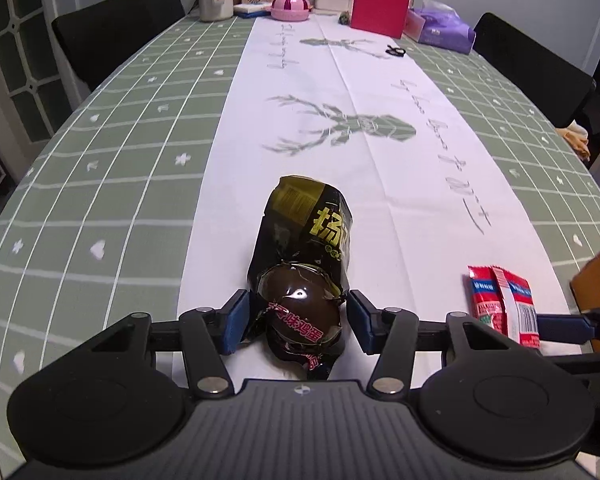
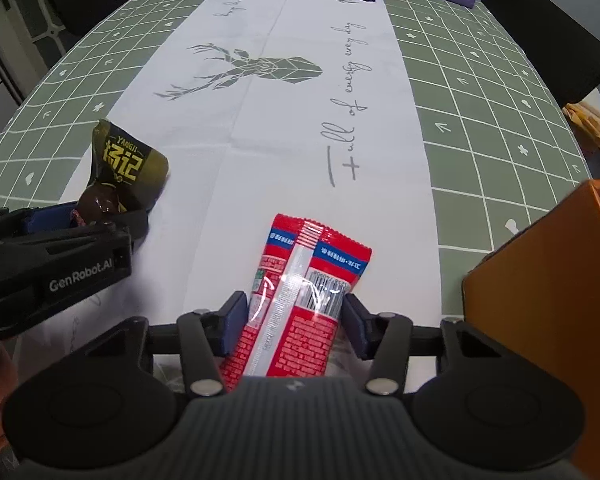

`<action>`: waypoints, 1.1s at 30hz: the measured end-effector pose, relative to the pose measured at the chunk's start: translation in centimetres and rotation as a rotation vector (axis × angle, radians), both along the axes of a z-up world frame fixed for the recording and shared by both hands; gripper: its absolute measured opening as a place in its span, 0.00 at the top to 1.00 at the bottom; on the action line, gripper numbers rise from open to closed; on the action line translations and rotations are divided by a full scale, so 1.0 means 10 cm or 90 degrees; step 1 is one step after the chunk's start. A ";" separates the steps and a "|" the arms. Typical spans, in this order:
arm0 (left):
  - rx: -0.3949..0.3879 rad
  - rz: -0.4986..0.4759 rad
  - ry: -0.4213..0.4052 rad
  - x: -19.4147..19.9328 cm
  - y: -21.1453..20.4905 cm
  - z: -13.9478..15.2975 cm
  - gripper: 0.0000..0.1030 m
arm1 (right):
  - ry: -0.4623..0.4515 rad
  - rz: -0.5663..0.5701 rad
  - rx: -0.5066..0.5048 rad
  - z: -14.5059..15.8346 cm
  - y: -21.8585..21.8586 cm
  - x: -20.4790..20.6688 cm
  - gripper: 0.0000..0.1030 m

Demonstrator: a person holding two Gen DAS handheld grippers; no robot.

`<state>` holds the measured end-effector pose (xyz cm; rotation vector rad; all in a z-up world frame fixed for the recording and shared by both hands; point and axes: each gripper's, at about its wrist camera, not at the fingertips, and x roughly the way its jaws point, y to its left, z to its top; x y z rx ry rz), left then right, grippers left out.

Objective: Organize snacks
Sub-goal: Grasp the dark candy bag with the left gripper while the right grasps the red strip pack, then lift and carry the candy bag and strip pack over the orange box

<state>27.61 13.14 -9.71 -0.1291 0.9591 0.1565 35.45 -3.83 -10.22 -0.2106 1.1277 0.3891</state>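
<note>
Left gripper (image 1: pixel 298 316): pads either side of black egg snack pack (image 1: pixel 304 264), small gaps showing, not pressing. Right gripper (image 2: pixel 294 322): pads close against red snack packet (image 2: pixel 296 300); whether they press it, cannot tell. Both packs lie on the white runner (image 1: pixel 400 200). Orange box (image 2: pixel 548 320) right of red packet, contents unseen. Green grid tablecloth (image 1: pixel 120 168); dark chairs (image 1: pixel 116 24) alongside.

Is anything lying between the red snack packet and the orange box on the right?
Nothing visible: only bare tablecloth lies between the red snack packet, which sits between the right hand-held gripper jaws, and the orange box.
</note>
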 end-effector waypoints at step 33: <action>-0.027 -0.117 0.005 -1.79 -0.54 0.08 0.35 | -0.116 0.095 0.071 0.04 -0.76 -2.02 0.48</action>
